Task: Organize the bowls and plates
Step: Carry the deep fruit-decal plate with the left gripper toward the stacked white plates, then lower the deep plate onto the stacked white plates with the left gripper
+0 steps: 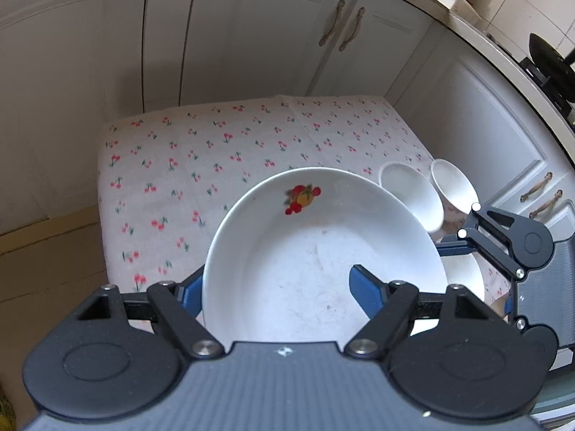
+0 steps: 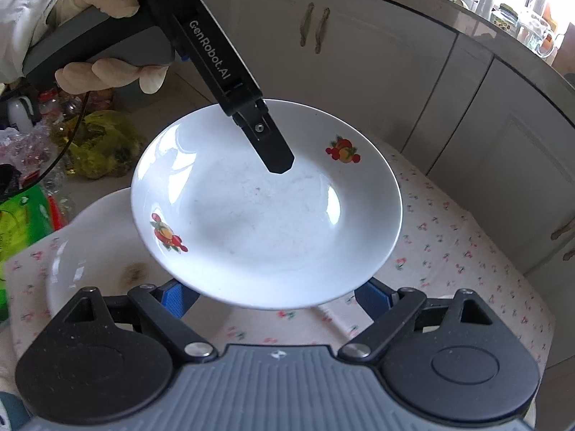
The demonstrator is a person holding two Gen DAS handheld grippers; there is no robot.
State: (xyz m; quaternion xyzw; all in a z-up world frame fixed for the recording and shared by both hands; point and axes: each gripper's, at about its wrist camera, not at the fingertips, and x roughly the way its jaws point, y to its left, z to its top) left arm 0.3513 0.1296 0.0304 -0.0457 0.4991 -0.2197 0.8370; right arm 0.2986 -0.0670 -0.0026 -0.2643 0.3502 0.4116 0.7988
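Plate (image 2: 266, 212) with fruit decals hangs tilted above the cherry-print tablecloth (image 1: 222, 151), its rim pinched by the left gripper (image 1: 276, 291), two white bowls (image 1: 427, 194) at two o'clock, right gripper (image 2: 273, 294) spread wide beneath.

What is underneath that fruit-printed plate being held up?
Under the fruit-printed plate lie the cherry-print tablecloth and part of another white plate at its left. How far that plate extends beneath is hidden.
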